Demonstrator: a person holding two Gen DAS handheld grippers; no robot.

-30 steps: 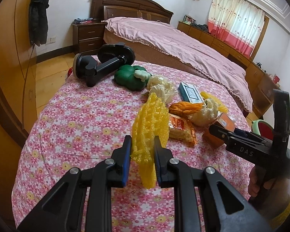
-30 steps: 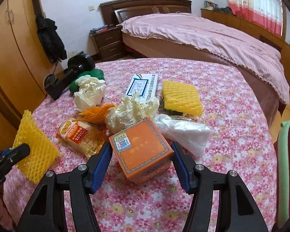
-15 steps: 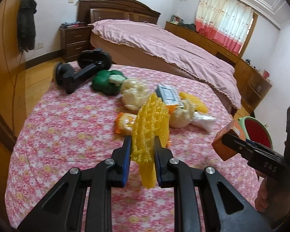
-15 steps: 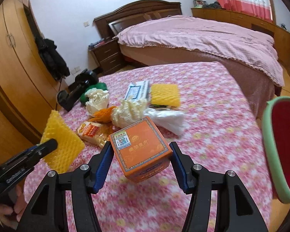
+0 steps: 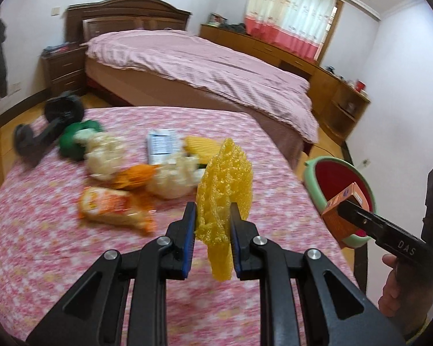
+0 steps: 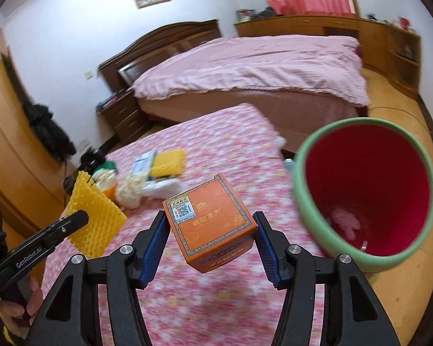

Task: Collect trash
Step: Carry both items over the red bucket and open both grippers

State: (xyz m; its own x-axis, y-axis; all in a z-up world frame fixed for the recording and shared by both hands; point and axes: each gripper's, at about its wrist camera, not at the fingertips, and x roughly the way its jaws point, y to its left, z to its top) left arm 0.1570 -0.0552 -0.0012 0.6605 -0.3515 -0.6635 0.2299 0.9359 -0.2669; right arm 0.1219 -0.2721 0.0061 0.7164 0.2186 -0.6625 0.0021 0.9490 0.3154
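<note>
**Trash in both grips beside the bin**

Blur smears the pile ahead of the left gripper [image 5: 210, 225]: a snack packet [image 5: 112, 204], crumpled paper [image 5: 173, 178] and a blue-white box [image 5: 162, 144] stay legible, the rest does not. Its fingers are pinched together on yellow foam netting [image 5: 223, 184], which hides the desk [image 5: 43, 245] beyond. The right gripper [image 6: 210, 239] has its fingers clamped on an orange box [image 6: 210, 225] above the desk edge. Right of those fingers gapes the green-rimmed red bin [image 6: 366, 190], something pale and indistinct at its bottom.
</note>
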